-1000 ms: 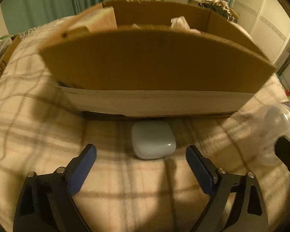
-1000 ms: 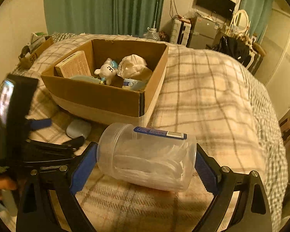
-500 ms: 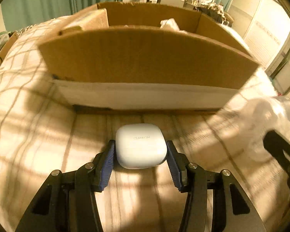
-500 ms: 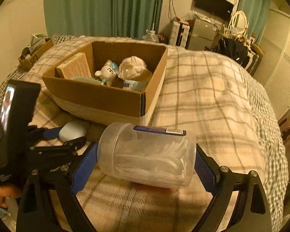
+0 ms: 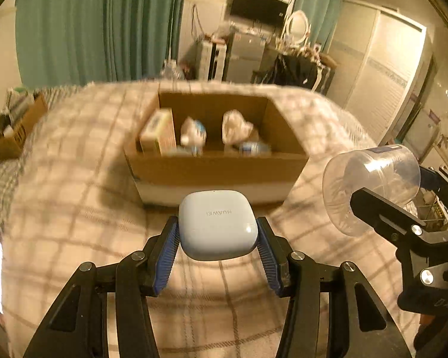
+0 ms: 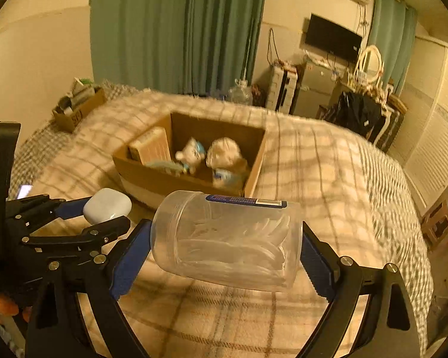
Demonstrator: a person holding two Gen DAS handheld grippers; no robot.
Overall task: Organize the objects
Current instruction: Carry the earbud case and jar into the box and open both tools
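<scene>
Left gripper [image 5: 218, 238] is pinching the pale blue earbud case [image 5: 218, 223] between its blue pads, one pad pressed on each side, the case sitting right at the fingertips with its lettered lid facing the camera and its front edge poking out beyond the tips. That case is up off the plaid blanket [image 5: 74, 208], no contact with the bedding below it. Straight ahead of the claw, a little beyond the case, sits the open cardboard box [image 5: 218, 173], with a carton, a small figurine and a crumpled white bundle inside, all motion-blurred. Over on the other side, the right gripper [image 6: 224, 247] has its jaws spread wide but filled: the clear plastic jar [image 6: 227, 238] lies sideways across them, base against one blue pad, mouth end against the other, a blue label strip along its top. Jar is clear of the blanket too, and holds pale, thin pieces I can't make out. From the right wrist view, the left claw and its case sit just left of the jar, the box ahead of both.
</scene>
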